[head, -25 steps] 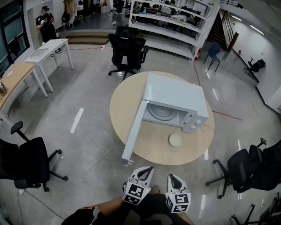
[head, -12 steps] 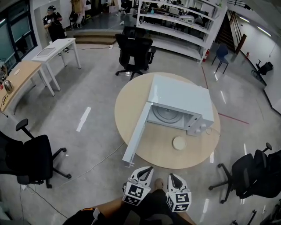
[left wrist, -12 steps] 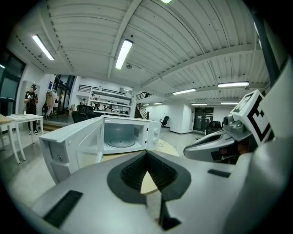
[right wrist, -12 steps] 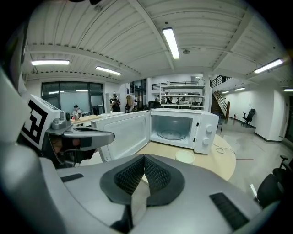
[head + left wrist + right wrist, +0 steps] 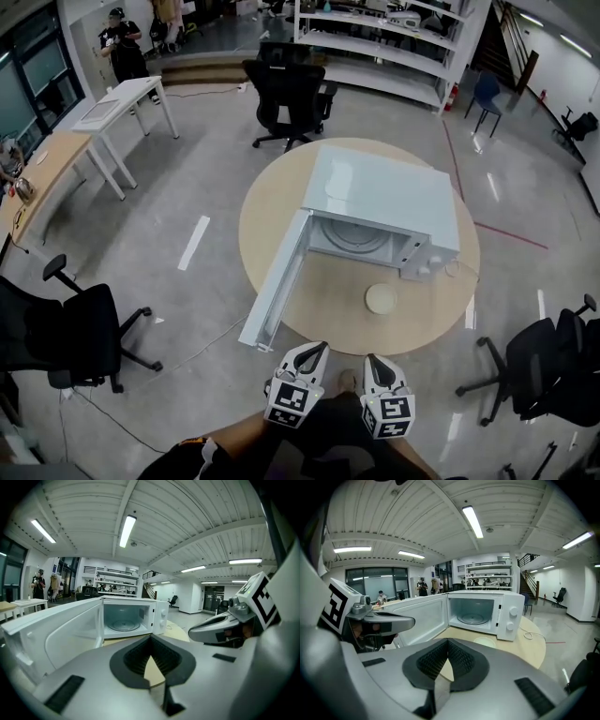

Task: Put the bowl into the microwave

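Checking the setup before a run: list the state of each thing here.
Microwave: nothing inside, turntable bare.
Door: swung wide open.
Bowl: on the table in front of the microwave, untouched.
Left gripper: shut, empty.
Right gripper: shut, empty.

The microwave (image 5: pixel 384 192) is a white box standing upright near the middle of the round wooden table (image 5: pixel 323 305). Its door (image 5: pixel 277 281) is swung wide open to the left and reaches out to the table's edge, and the cavity shows a round glass turntable (image 5: pixel 351 242) with nothing on it (two white knobs (image 5: pixel 512 612) sit one above the other on the panel to the cavity's right). The bowl (image 5: pixel 381 299) is small, round, shallow and pale cream. It sits upright on the table just in front of that panel, outside the microwave and not touching it.
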A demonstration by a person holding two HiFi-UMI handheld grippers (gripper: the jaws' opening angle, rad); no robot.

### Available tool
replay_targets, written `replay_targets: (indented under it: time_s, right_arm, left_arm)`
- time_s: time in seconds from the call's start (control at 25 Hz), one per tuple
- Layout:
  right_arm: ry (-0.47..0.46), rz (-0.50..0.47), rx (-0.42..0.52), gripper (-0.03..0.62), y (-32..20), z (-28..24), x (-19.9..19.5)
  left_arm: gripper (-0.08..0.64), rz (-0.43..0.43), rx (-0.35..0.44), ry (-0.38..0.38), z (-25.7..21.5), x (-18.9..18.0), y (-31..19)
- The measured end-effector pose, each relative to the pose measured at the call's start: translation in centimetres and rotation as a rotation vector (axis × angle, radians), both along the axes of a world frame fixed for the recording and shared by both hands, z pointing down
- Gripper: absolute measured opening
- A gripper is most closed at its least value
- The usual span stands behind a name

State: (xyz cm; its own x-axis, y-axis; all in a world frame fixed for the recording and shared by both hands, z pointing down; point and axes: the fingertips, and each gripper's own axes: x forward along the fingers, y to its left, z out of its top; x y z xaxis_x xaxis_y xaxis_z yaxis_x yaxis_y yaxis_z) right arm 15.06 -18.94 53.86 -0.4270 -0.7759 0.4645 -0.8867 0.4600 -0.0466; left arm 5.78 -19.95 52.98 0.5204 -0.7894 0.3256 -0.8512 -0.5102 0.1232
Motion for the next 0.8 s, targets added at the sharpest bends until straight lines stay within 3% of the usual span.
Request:
replay_targets:
  time_s: [0.8]
  right_arm:
    - [-0.038, -0.094, -0.020, 0.017, -9.2, 1.2, 7.4]
  left_arm:
    - [0.048, -0.116, -0.001, -0.062, -0.1, 6.3, -7.6]
